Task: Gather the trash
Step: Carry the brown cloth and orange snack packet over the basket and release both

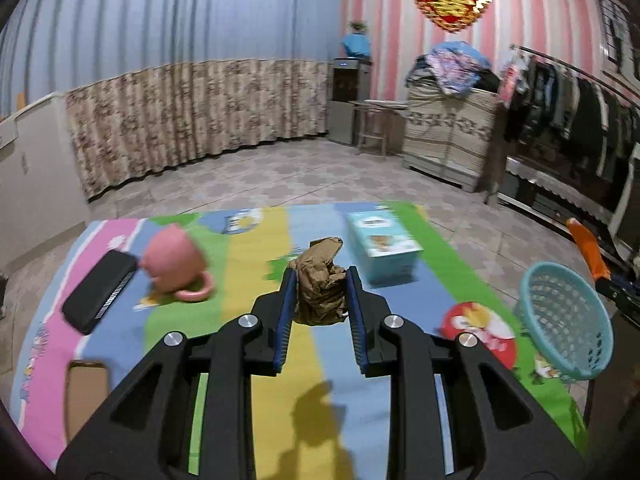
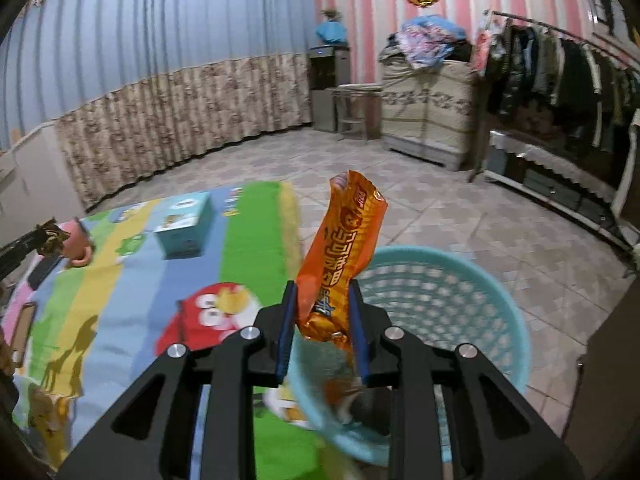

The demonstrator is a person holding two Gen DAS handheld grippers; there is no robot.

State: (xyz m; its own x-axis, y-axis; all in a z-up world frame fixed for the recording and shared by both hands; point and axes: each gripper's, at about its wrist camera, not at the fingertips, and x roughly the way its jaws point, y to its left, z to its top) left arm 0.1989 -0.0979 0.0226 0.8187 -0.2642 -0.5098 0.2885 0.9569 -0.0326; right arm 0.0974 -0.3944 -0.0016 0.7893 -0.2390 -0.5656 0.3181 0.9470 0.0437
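Note:
My left gripper (image 1: 321, 280) is shut on a crumpled brown paper wad (image 1: 320, 280) and holds it above the colourful mat (image 1: 256, 264). My right gripper (image 2: 323, 296) is shut on an orange snack wrapper (image 2: 340, 252), held upright over the near rim of the teal plastic basket (image 2: 460, 300). The basket also shows in the left wrist view (image 1: 568, 320) at the mat's right edge, with the orange wrapper (image 1: 586, 246) and right gripper beside it. The left gripper with the brown wad shows at the far left of the right wrist view (image 2: 50, 236).
On the mat lie a pink mug on its side (image 1: 176, 264), a black flat case (image 1: 100, 290), a light blue tissue box (image 1: 382, 246) and a brown card (image 1: 86, 392). Tiled floor, curtain, cabinet and clothes rack (image 1: 568, 92) lie beyond.

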